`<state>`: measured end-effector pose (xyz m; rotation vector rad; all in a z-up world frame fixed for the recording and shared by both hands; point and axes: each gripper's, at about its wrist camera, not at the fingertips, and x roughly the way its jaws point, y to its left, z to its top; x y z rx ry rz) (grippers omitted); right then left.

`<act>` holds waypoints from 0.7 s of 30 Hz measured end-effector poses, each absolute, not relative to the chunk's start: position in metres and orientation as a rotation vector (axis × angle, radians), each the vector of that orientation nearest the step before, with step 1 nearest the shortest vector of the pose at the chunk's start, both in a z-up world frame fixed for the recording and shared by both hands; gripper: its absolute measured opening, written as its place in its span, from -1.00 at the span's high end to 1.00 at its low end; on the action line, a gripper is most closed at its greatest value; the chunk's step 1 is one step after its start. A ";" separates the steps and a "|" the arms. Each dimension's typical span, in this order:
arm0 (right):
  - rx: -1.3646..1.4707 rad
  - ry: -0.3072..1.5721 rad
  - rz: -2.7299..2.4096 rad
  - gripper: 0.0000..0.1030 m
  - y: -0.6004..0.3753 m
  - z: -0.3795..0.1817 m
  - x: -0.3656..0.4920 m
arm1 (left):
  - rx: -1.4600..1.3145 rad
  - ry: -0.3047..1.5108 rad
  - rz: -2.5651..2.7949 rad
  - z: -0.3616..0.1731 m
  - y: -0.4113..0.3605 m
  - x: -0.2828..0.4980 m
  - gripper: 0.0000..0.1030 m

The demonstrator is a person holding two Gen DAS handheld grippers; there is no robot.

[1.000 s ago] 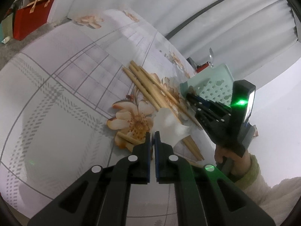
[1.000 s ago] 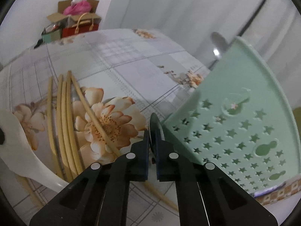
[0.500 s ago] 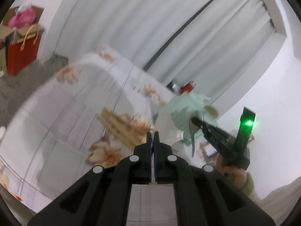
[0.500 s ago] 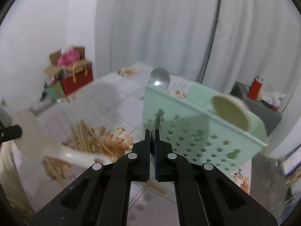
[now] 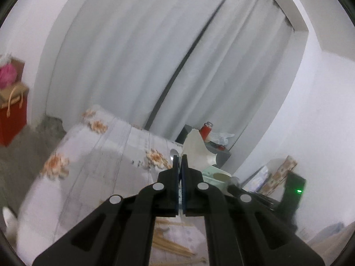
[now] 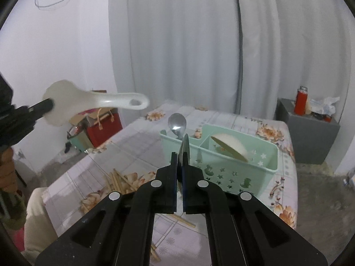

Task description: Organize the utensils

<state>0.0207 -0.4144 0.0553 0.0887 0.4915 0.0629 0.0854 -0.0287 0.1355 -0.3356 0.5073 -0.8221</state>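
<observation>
Evidently, each of our hands carries one utensil above the table, and both look bound for the caddy.

Left gripper: we have its fingers pinched together on the white rice paddle, gripping the broad blade so that the handle with its hanging hole juts free toward the caddy. In our judgement that grip leaves the handle end clear to go in first.

Right gripper: its fingers are clamped on a thin metal utensil, seen edge-on and rising between the pads. We cannot tell whether it is a spoon or a knife.

Green caddy: it stands on the flowered tablecloth, straight ahead of the right gripper. It is the place where the utensils collect.

Caddy, left compartment: a steel spoon stands bowl-up. We judge that the metal pieces go here, so the right gripper's load belongs beside it.

Caddy, right compartment: a pale wooden spoon head leans against the wall, which suggests the wider pieces go on that side.

Chopsticks: a loose bundle lies flat on the cloth, near the caddy's left side and not yet sorted.

Risk: two long items approach one small caddy, so we judge that they could clash at the rim if lowered together.
</observation>
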 end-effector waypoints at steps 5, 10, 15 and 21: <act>0.102 0.470 0.054 0.97 -0.420 0.056 0.012 | -0.108 0.516 -0.809 0.145 -0.074 0.104 0.98; 0.125 0.466 0.046 0.97 -0.429 0.056 0.007 | 0.139 0.542 -0.813 0.148 -0.123 0.118 0.98; 0.144 0.466 0.037 0.97 -0.437 0.055 0.005 | 0.315 0.600 -0.821 0.148 -0.165 0.129 0.98; 0.178 0.460 0.045 0.97 -0.441 0.058 0.002 | 0.243 0.706 -0.898 0.135 -0.186 0.157 0.90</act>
